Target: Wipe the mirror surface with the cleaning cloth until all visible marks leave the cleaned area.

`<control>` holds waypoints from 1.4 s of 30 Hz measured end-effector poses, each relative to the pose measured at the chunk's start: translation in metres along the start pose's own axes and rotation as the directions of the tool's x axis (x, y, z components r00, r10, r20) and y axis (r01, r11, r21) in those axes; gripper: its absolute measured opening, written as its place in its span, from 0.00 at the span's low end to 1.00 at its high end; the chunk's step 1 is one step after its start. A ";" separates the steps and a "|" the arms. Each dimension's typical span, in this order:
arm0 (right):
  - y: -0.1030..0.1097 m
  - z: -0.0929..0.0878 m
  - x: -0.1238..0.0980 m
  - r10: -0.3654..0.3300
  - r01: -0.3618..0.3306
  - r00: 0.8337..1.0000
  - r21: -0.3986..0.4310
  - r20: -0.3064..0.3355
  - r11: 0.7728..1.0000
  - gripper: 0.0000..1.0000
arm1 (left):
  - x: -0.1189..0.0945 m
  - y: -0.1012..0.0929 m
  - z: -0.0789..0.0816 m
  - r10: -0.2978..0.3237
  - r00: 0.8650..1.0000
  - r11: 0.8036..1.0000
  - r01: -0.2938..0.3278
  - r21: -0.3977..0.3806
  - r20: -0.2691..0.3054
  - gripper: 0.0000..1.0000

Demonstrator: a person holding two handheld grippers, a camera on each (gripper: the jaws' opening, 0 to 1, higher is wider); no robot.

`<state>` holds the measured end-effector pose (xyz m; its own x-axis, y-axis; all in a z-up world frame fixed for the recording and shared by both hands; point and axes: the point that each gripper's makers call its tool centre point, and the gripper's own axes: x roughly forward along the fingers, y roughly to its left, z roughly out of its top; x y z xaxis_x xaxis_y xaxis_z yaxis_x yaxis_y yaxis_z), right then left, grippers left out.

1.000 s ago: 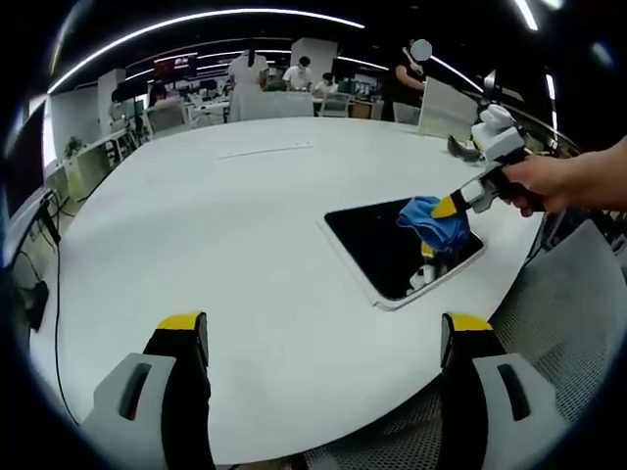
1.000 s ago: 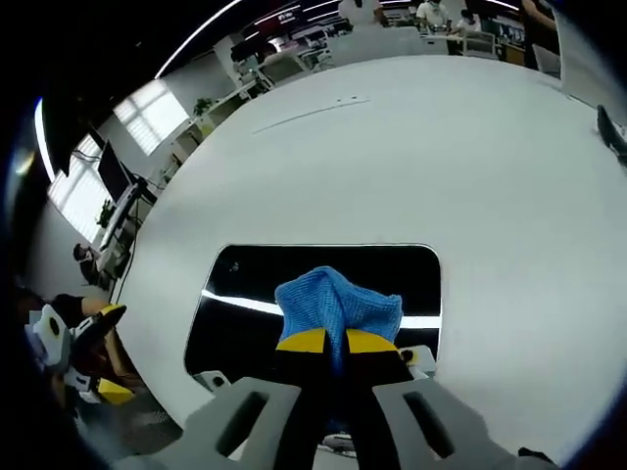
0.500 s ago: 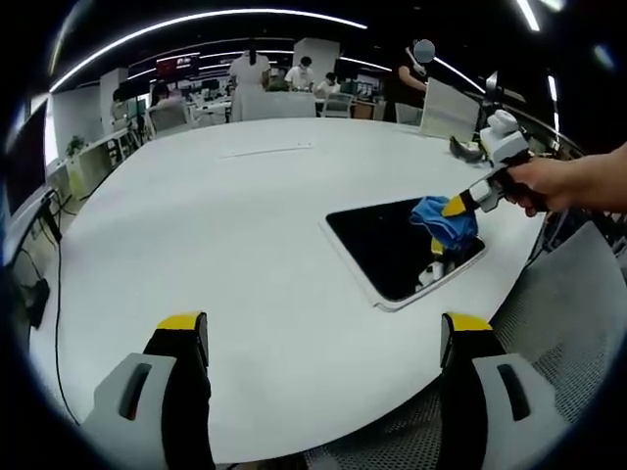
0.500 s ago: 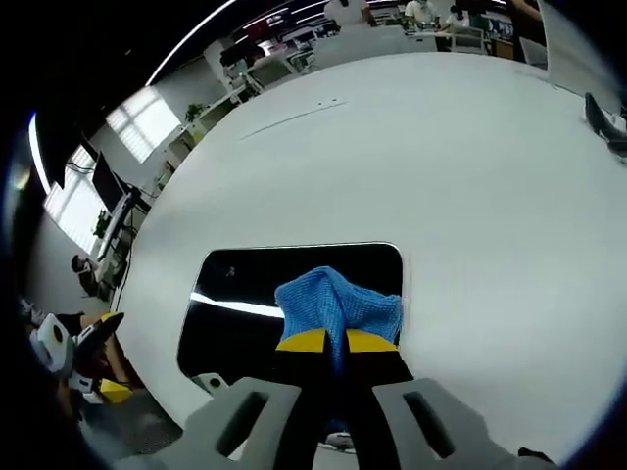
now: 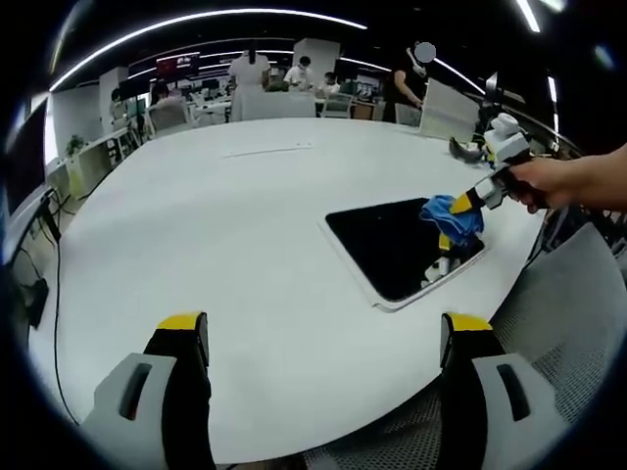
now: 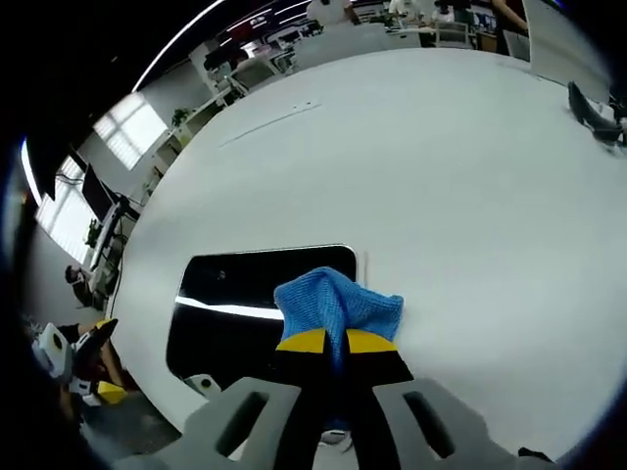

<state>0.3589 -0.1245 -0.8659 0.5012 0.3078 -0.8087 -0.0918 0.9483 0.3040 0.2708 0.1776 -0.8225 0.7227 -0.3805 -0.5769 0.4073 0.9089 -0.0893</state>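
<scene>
Right gripper: the right gripper (image 6: 327,341) has its yellow-tipped jaws clenched on the blue cleaning cloth (image 6: 338,305), which bunches up just ahead of the fingertips. In the left gripper view the same right gripper (image 5: 470,203) comes in from the right, held by a person's hand (image 5: 549,183), with the cloth (image 5: 453,216) hanging off its tip.

Cleaning cloth: it sits at the mirror's edge; in the right gripper view it straddles the mirror's right-hand end, part over the dark glass and part over the white table. Whether it presses on the glass cannot be told.

Mirror: the mirror (image 6: 245,308) is a dark rectangle with a pale rim lying flat on the table, extending to the left of the right gripper's fingers and reflecting a bright ceiling light strip. In the left gripper view the mirror (image 5: 387,245) lies well ahead of the left fingers and to their right.

Left gripper: the left gripper (image 5: 324,338) has its jaws wide apart and released, holding nothing, hovering over the near edge of the table.

Table: the table (image 5: 216,225) is large, white and rounded.

Chair: a grey mesh chair (image 5: 558,323) stands beside the right finger of the left gripper.

Background: people (image 5: 250,70) stand and sit at desks far beyond the table.
</scene>
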 end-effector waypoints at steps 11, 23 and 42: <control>-0.001 -0.001 0.003 -0.026 0.026 1.000 0.008 0.008 1.000 0.00 | 0.000 -0.001 0.001 -0.003 1.000 1.000 0.003 0.002 0.005 0.97; -0.003 -0.004 -0.004 -0.089 0.089 0.993 0.006 0.075 0.996 0.00 | 0.000 -0.003 0.003 -0.015 1.000 1.000 0.015 0.010 0.012 0.98; 0.004 -0.026 -0.015 -0.105 0.102 0.992 0.059 0.063 0.993 0.00 | -0.001 -0.002 0.003 -0.009 1.000 1.000 0.009 0.004 0.018 0.99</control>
<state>0.3287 -0.1232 -0.8652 0.5611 0.2006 -0.8031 0.0105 0.9684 0.2492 0.2712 0.1754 -0.8190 0.7290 -0.3921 -0.5611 0.4161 0.9047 -0.0916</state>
